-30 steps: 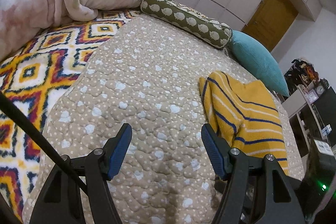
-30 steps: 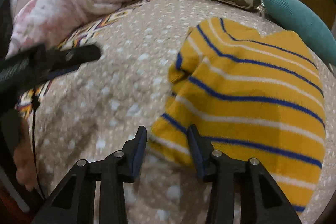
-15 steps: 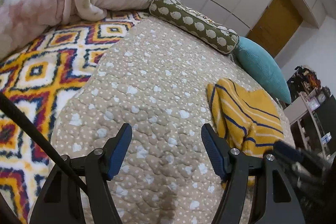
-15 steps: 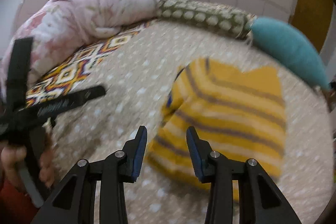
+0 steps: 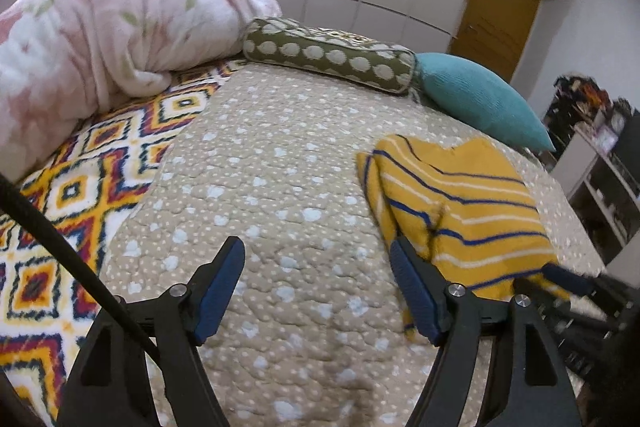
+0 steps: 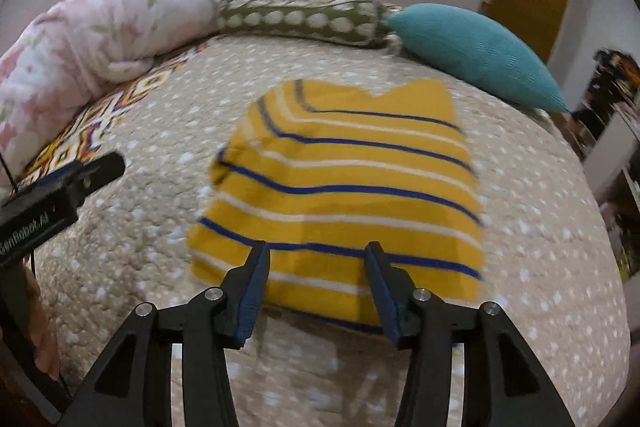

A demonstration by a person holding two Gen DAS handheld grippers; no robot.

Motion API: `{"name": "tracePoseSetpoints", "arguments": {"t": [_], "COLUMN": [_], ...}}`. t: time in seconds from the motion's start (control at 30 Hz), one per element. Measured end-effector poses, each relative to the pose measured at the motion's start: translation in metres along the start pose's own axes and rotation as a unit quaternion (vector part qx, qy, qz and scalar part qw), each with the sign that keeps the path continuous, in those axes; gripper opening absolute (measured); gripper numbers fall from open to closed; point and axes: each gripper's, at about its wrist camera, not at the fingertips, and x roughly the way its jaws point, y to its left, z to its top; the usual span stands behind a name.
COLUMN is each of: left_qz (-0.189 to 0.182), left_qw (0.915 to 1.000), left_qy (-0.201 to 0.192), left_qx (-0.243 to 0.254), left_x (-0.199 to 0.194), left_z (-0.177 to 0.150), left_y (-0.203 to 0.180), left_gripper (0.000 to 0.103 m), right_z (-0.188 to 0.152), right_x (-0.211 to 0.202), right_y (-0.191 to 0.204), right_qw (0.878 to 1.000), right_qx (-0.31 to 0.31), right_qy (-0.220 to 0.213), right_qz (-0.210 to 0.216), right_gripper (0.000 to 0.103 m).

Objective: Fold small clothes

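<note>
A folded yellow garment with blue and white stripes (image 6: 348, 195) lies flat on the beige dotted quilt (image 6: 160, 131); it also shows in the left wrist view (image 5: 460, 203), at the right. My right gripper (image 6: 316, 279) is open and empty, above the garment's near edge. My left gripper (image 5: 316, 279) is open and empty over bare quilt (image 5: 280, 167), to the left of the garment. The left gripper's body shows at the left of the right wrist view (image 6: 56, 203). The right gripper's tips show at the lower right of the left wrist view (image 5: 568, 283).
A pink floral duvet (image 5: 100, 43) is bunched at the back left. A green dotted bolster (image 5: 328, 55) and a teal pillow (image 5: 476, 103) lie along the back. A bright diamond-patterned blanket (image 5: 80, 187) covers the left side. Shelves (image 5: 600, 167) stand right of the bed.
Both grippers have pulled back and risen from the garment. The right gripper's jaws have opened wider and it now faces the garment's middle. The garment lies still.
</note>
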Motion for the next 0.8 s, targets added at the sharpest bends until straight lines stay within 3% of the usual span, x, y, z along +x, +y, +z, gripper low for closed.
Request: {"name": "tracePoseSetpoints", "arguments": {"t": [0.3, 0.4, 0.5, 0.8], "left_qz": [-0.005, -0.009, -0.011, -0.013], "left_qw": [0.9995, 0.9994, 0.9993, 0.9991], "left_qy": [0.018, 0.023, 0.026, 0.031], "left_qx": [0.027, 0.025, 0.025, 0.026], "left_x": [0.009, 0.01, 0.012, 0.012], "left_z": [-0.01, -0.011, -0.011, -0.012], "left_y": [-0.018, -0.018, -0.018, -0.02], "left_gripper": [0.074, 0.074, 0.074, 0.074], "right_z": [0.014, 0.015, 0.005, -0.033], "right_x": [-0.007, 0.01, 0.03, 0.016], "right_y": [-0.041, -0.051, -0.061, -0.066], "right_qw": [0.997, 0.996, 0.997, 0.997], "right_qx": [0.033, 0.039, 0.05, 0.058], "right_qy": [-0.04, -0.029, -0.001, 0.028], "right_qz": [-0.051, -0.07, -0.062, -0.033], "right_gripper": [0.053, 0.054, 0.056, 0.061]}}
